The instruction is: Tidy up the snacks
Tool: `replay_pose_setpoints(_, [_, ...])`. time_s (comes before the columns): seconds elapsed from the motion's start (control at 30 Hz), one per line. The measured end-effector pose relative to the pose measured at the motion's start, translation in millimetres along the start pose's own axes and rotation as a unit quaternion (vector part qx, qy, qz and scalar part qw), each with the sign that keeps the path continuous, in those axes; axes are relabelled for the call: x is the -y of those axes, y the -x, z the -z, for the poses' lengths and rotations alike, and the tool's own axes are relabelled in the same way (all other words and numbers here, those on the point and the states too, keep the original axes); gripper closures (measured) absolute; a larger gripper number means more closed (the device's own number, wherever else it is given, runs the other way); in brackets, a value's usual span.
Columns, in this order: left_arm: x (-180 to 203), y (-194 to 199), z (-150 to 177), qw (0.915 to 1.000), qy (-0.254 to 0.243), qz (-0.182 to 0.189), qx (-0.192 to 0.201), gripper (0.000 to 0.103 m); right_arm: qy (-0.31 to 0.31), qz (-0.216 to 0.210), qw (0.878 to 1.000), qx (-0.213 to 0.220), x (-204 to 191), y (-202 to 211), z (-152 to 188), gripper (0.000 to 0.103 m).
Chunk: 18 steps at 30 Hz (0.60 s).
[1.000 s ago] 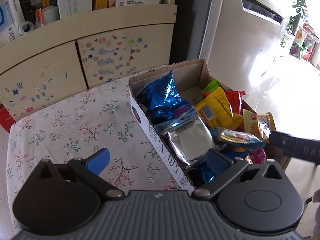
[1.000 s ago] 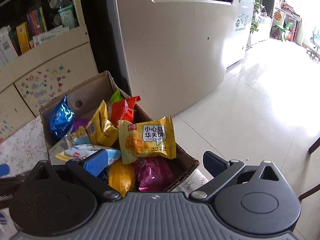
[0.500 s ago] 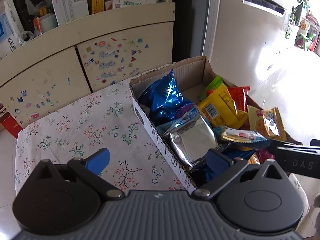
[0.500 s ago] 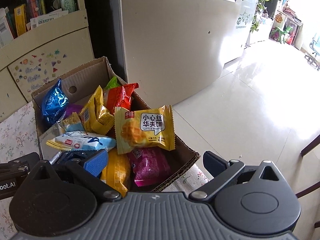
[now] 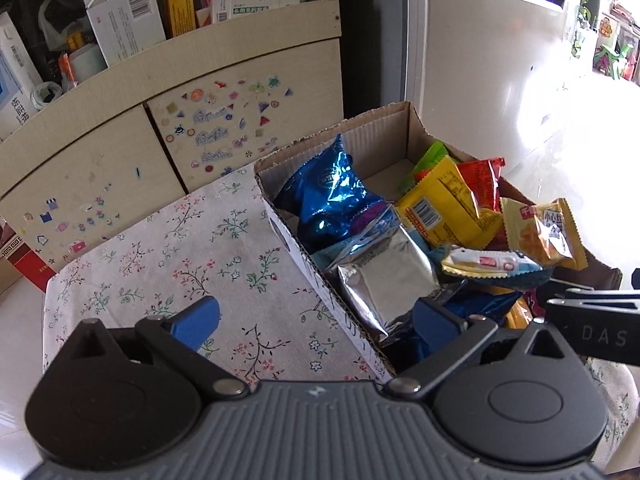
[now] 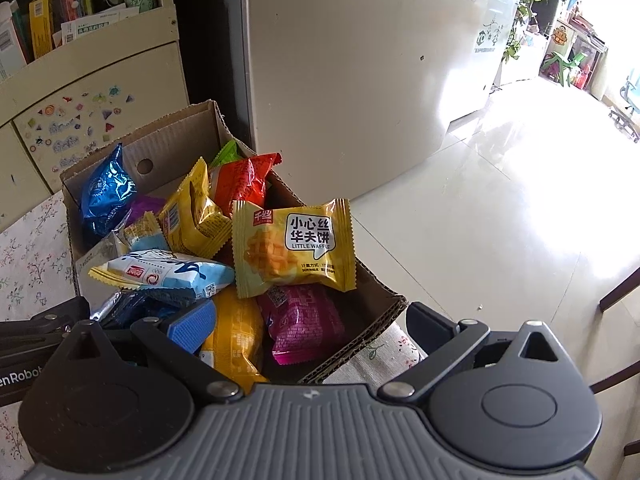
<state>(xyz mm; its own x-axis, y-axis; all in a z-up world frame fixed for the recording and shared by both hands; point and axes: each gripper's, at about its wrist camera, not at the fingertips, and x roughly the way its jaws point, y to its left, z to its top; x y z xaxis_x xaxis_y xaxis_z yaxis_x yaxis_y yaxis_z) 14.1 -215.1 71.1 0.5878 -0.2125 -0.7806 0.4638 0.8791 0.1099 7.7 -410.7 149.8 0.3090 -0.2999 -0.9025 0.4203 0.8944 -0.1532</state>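
Note:
A cardboard box (image 5: 360, 132) (image 6: 172, 128) full of snack packets stands on a floral tablecloth (image 5: 192, 248). It holds a blue foil bag (image 5: 328, 196) (image 6: 106, 196), a silver pack (image 5: 384, 284), a yellow waffle pack (image 6: 296, 244) (image 5: 540, 232), a light blue wafer pack (image 6: 164, 272), a red pack (image 6: 244, 176) and a magenta pack (image 6: 304, 324). My left gripper (image 5: 316, 320) is open and empty, straddling the box's near left wall. My right gripper (image 6: 308, 324) is open and empty over the box's near right corner.
A beige cabinet (image 5: 120, 128) with stickers and a cluttered shelf stands behind the table. A white refrigerator (image 6: 360, 80) stands right of the box. Shiny tiled floor (image 6: 500, 208) lies to the right. The right gripper's body (image 5: 592, 324) shows at the left view's right edge.
Both grippers have drawn back and risen slightly, so the box sits lower and farther in view. The jaws stay open. No packet has moved.

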Motion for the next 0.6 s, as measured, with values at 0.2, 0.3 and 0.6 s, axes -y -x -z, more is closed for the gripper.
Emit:
replay_pose_setpoints(0.2, [1.3, 0.7, 0.0, 0.9999, -0.004, -0.013, 0.007, 0.001, 0.0, -0.001, 1.0, -0.002, -0.3, -1.2, -0.1, 0.0])
replay_pose_setpoints(0.3, [1.5, 1.6, 0.2, 0.9998, -0.006, -0.017, 0.009, 0.001, -0.001, -0.001, 1.0, -0.002, -0.4, -1.1, 0.1, 0.0])
replay_pose_setpoints(0.6, [2.1, 6.1, 0.3, 0.9994, -0.009, -0.024, 0.021, 0.001, -0.006, -0.003, 1.0, -0.002, 1.3, -0.7, 0.4, 0.0])
